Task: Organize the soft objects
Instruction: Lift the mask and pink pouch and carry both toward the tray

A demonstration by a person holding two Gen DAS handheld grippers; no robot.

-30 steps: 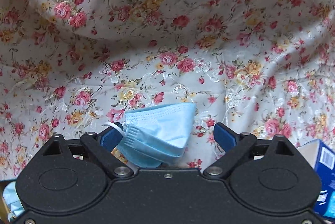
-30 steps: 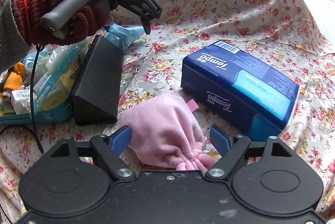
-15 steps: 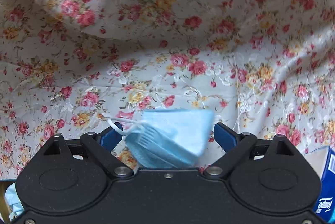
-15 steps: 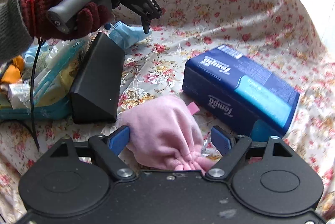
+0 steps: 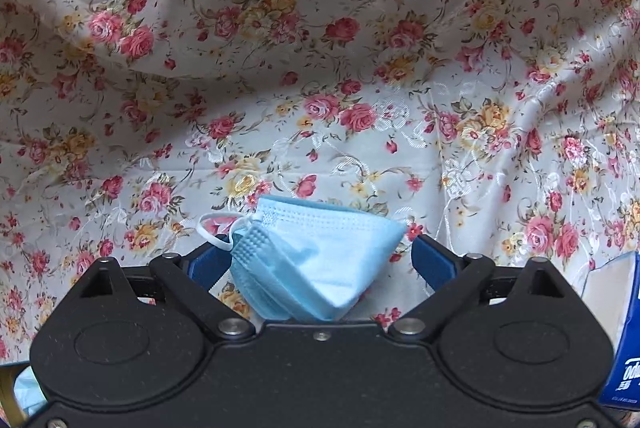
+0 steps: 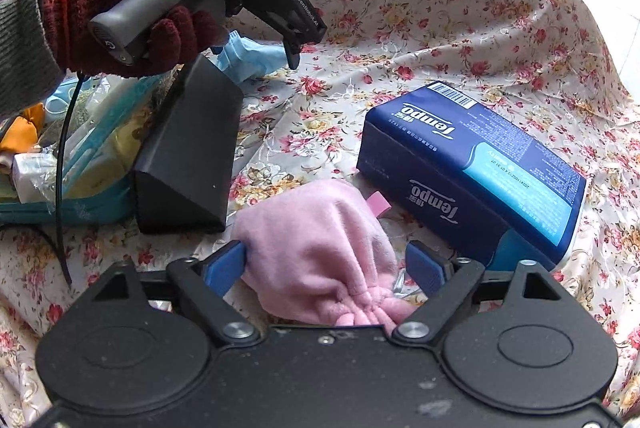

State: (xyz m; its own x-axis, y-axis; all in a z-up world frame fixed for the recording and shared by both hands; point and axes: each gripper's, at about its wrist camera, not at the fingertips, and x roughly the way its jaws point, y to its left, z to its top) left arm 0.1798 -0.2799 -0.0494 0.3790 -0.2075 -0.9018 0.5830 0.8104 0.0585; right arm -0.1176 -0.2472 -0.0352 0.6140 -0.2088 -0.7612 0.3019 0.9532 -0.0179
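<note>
Item: folded pale-blue pleated face mask (image 5: 320,260), lying on the floral-cloth tabletop (image 5: 320,87) between the left gripper (image 5: 316,260) jaws, which have just been opening and stand clear. Long axis across the gap.

Item: pink fleece drawstring pouch (image 6: 320,248), between the right gripper (image 6: 324,264) jaws, likewise just opening; left pad touches, right pad clear.

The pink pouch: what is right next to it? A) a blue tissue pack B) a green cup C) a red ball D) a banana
A: the pink pouch lies on the flowered cloth beside the blue tissue pack, which is marked Tempo.
</note>
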